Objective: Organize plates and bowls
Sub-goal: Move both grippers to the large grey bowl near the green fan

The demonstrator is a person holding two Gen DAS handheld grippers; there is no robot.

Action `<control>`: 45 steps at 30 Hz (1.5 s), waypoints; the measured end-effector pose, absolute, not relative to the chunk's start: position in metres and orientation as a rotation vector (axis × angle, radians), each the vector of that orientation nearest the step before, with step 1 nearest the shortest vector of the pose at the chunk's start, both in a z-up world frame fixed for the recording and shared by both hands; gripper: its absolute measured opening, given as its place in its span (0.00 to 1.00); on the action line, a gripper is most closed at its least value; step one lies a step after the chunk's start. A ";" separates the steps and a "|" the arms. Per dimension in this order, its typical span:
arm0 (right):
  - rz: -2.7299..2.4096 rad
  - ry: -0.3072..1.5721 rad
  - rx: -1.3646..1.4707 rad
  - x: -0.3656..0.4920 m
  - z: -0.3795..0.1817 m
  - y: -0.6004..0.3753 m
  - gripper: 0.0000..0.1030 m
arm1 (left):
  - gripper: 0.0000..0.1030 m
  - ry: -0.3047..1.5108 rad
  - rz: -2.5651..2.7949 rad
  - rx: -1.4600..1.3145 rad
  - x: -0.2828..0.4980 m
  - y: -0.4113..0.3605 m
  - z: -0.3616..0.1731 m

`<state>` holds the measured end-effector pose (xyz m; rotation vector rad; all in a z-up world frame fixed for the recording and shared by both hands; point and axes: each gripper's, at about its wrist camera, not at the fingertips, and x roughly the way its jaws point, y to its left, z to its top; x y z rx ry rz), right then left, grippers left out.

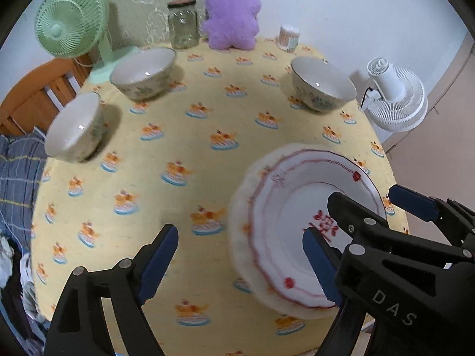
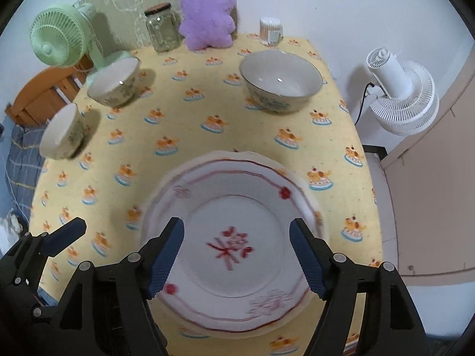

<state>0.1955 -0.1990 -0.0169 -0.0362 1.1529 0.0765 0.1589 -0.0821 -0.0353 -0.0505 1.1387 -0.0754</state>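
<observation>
Plates (image 2: 234, 237): stacked on counter (image 2: 207, 136), near edge. Left tongs (image 1: 237, 264), right tongs (image 2: 237, 255): both spread, empty, above plates. Three bowls (image 2: 280, 80) beyond plates, empty; jar (image 2: 162, 31) behind, looks empty. Risk: stack near edge, careless nudge could tip it off.

left wrist: looked steeply down from close above table (image 1: 184, 148), plate (image 1: 297, 207) at lower right | right wrist: same tilt, plate (image 2: 231, 237) centred below | shared: plate, three bowls, back wall
</observation>
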 end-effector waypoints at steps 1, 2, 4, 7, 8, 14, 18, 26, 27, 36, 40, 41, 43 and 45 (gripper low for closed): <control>0.073 1.151 -0.030 0.195 -0.014 -0.193 0.74 | 0.85 1.135 -0.076 -0.047 0.158 -0.077 -0.033; 0.068 1.149 -0.021 0.193 -0.011 -0.184 0.74 | 0.85 1.131 -0.079 -0.045 0.158 -0.069 -0.030; 0.062 1.143 -0.011 0.192 -0.006 -0.171 0.74 | 0.85 1.124 -0.085 -0.046 0.157 -0.052 -0.025; 0.058 1.129 -0.005 0.190 0.001 -0.146 0.74 | 0.85 1.112 -0.084 -0.041 0.156 -0.029 -0.017; 0.056 1.123 -0.004 0.190 0.004 -0.135 0.74 | 0.85 1.107 -0.084 -0.039 0.156 -0.019 -0.015; 0.044 1.104 0.001 0.188 0.012 -0.085 0.74 | 0.85 1.090 -0.087 -0.031 0.155 0.027 -0.007; 0.041 1.078 0.010 0.187 0.016 -0.056 0.74 | 0.85 1.063 -0.077 -0.020 0.157 0.060 -0.003; 0.074 1.032 0.003 0.200 0.020 0.010 0.74 | 0.84 1.012 -0.020 -0.010 0.170 0.120 0.001; 0.074 1.027 0.001 0.202 0.021 0.016 0.74 | 0.84 1.011 -0.015 -0.010 0.172 0.126 0.001; 0.071 1.022 0.011 0.237 0.009 0.063 0.74 | 0.81 1.001 0.032 0.015 0.209 0.168 -0.010; 0.055 1.011 0.013 0.257 -0.001 0.078 0.74 | 0.73 0.995 0.041 0.018 0.229 0.179 -0.021; 0.052 1.014 0.014 0.263 -0.003 0.080 0.74 | 0.72 1.002 0.036 0.016 0.236 0.182 -0.025; 0.041 1.021 0.020 0.274 -0.010 0.084 0.74 | 0.71 1.008 0.033 0.014 0.247 0.184 -0.031; 0.027 1.022 0.020 0.284 -0.016 0.088 0.74 | 0.69 1.009 0.032 0.013 0.257 0.188 -0.036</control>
